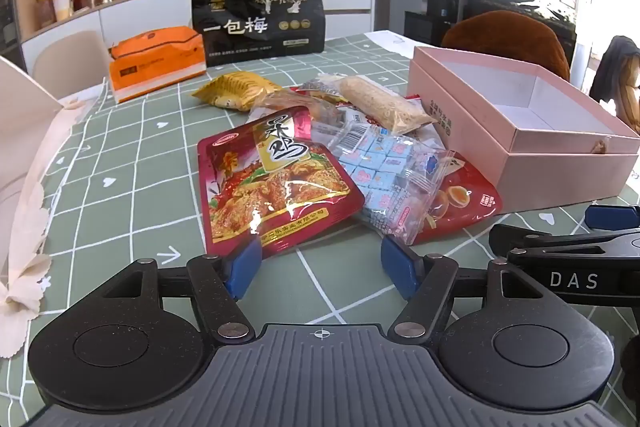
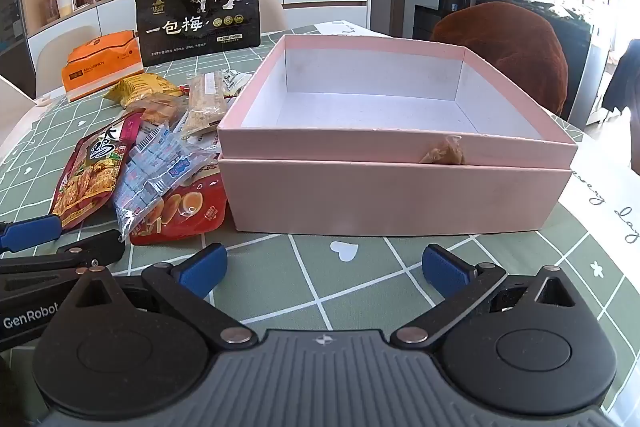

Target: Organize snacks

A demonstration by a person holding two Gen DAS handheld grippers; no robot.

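Observation:
A heap of snack packets lies on the green checked tablecloth (image 1: 132, 187). Nearest is a red chicken packet (image 1: 276, 187), with a clear bag of small blue sweets (image 1: 384, 171) beside it, resting on a red egg packet (image 1: 464, 203). Behind them lie a crumbly bar (image 1: 380, 99) and a yellow packet (image 1: 236, 89). My left gripper (image 1: 322, 265) stands open just short of the red chicken packet's near edge, nothing between its blue pads. An empty pink box (image 2: 396, 195) sits to the right. In front of its near wall my right gripper (image 2: 324, 267) stands wide open over bare cloth.
A tall black plum bag (image 1: 258, 17) and an orange tissue pack (image 1: 156, 63) stand at the back of the table. A brown chair back (image 2: 504, 43) rises behind the box. A person (image 1: 620, 79) sits at the far right. White card (image 1: 24, 115) lies at the left edge.

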